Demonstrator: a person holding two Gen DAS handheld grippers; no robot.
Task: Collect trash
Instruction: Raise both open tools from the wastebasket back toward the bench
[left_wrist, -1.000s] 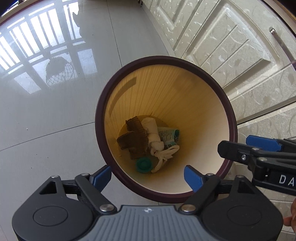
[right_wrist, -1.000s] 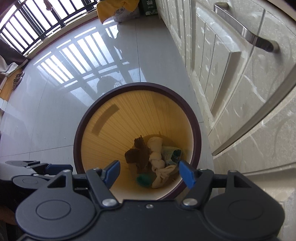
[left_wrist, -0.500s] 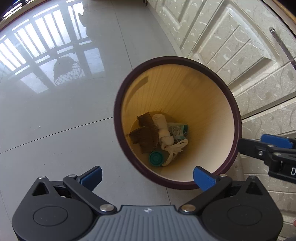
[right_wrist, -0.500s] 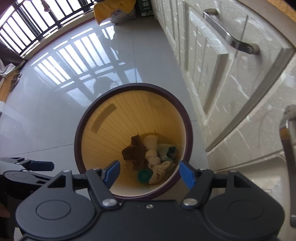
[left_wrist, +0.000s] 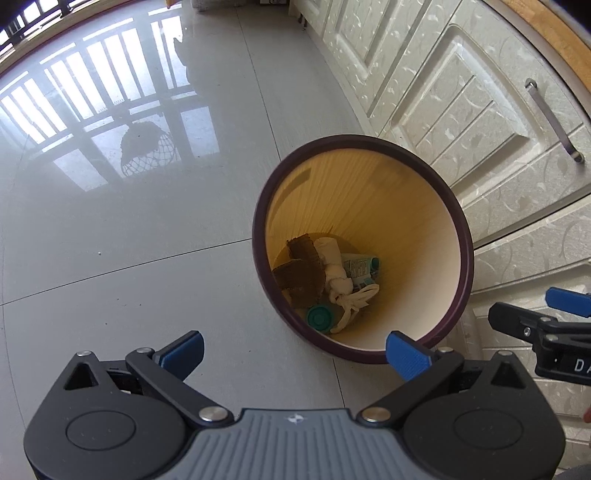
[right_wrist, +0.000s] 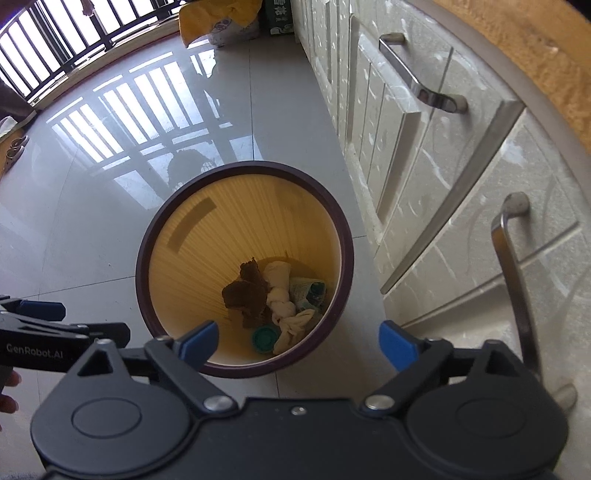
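Both grippers hang spread wide and empty above the bin: the left gripper (left_wrist: 293, 352) has its blue pads well apart with nothing between them, and the right gripper (right_wrist: 297, 345) has just been opening its jaws, likewise with nothing between them.

Below and ahead of both sits the trash bin (left_wrist: 463, 236), dark-rimmed and yellow inside, standing on the tiled floor (left_wrist: 110, 236) just beside the cabinet doors (left_wrist: 480, 92). At its bottom lie the collected scraps: brown cardboard pieces (left_wrist: 301, 271), a knotted white cloth (left_wrist: 338, 280), a small printed tube (left_wrist: 360, 266) and a green cap (left_wrist: 319, 316). In the right wrist view the same heap sits just beyond the gripper's left pad.

By my reading the drop is done and the step in hand is pulling clear. To do it well, lift each gripper straight away from the rim (the left one's right pad lies over the near edge in its own view, and I cannot tell whether it touches), keep the two grippers apart from each other, and mind the metal handle (right_wrist: 513, 273) close to the right gripper.
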